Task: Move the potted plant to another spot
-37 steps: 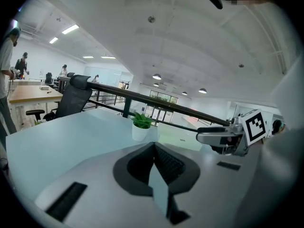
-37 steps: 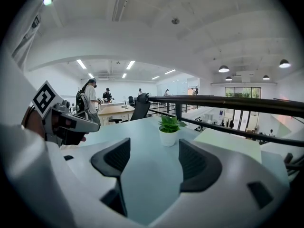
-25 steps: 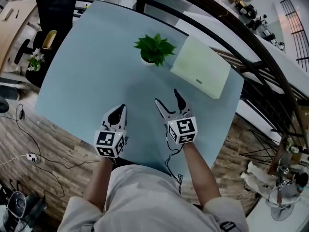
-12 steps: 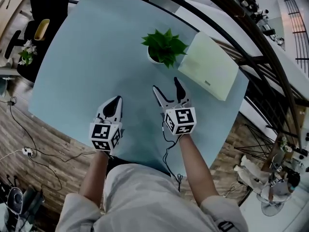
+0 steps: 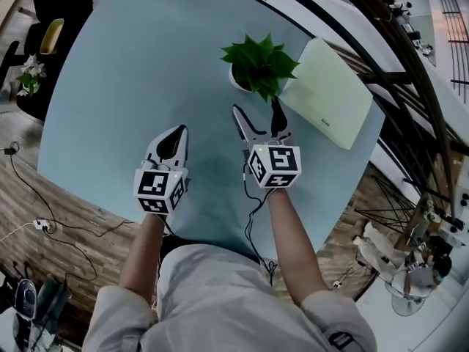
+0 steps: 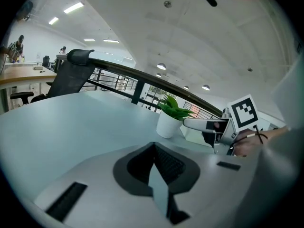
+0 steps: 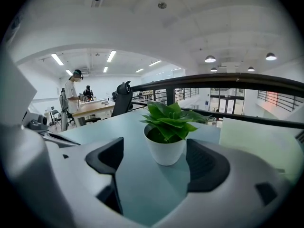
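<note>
A small green plant in a white pot (image 5: pixel 258 66) stands on the pale blue table (image 5: pixel 132 72), left of a pale green box. My right gripper (image 5: pixel 256 116) points at it from the near side, its tips close to the pot. The jaws are opening, and in the right gripper view the white pot (image 7: pixel 165 148) shows in the gap just beyond the pads (image 7: pixel 205 163), untouched. My left gripper (image 5: pixel 173 136) hangs over the table further left, away from the plant, with its jaws together. In the left gripper view the potted plant (image 6: pixel 170 120) stands ahead and to the right.
A pale green box (image 5: pixel 327 92) lies right of the plant, near the table's right edge. A dark curved railing (image 5: pixel 381 42) runs behind the table. A black office chair (image 6: pixel 71 75) stands at the far side. A person (image 7: pixel 71 101) stands at a distant desk.
Both grippers have moved forward over the table toward the plant. The right gripper's jaws have spread wider and its tips now sit just short of the pot.
</note>
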The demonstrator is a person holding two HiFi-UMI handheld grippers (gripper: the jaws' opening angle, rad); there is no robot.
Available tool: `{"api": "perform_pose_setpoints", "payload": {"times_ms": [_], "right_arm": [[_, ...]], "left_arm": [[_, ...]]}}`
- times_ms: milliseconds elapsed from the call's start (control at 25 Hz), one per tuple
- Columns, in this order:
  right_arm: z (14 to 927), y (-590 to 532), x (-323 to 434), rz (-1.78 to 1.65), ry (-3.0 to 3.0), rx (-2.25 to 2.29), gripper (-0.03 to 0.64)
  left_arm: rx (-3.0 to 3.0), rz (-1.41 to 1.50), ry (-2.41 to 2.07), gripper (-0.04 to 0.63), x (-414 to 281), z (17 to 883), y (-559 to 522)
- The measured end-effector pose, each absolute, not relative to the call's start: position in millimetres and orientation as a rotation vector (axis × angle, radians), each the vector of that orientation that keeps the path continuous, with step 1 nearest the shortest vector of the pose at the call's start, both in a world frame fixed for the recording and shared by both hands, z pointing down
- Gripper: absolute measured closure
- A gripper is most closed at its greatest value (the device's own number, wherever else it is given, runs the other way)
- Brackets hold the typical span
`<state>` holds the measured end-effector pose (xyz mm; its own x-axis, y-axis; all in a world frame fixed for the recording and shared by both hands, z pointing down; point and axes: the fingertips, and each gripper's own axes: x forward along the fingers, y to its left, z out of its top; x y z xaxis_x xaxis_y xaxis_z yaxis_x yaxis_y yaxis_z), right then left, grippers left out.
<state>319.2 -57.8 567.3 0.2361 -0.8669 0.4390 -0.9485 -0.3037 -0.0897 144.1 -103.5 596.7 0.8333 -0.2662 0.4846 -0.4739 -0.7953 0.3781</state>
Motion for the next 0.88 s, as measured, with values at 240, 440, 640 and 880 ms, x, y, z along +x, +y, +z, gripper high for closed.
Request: {"api": "perform_pose_setpoints", "payload": {"times_ms": [240,440,640,880], "right_arm": [[577.6,-73.6,329.1,0.639,-1.681,2.376,0.182],[579.3,-89.6,334.7,0.606,-1.668,2.427,0.142],[582.6,-99.3,347.2,0.631,-1.609,2.493,0.117],[588.1,-107.4,353.6,0.626,-1.565,2.531,0.109]], "left_arm": [[2.509,0.538,-0.549,0.583,160.2,599.0,-121.1],[2.507,0.546,-0.519,0.583,166.9,603.9,-124.8],[2.494,0.576,-0.487,0.583,166.4,611.8,-125.6],[2.489,0.611,-0.451,0.583,167.2,621.8,-129.5]]}}
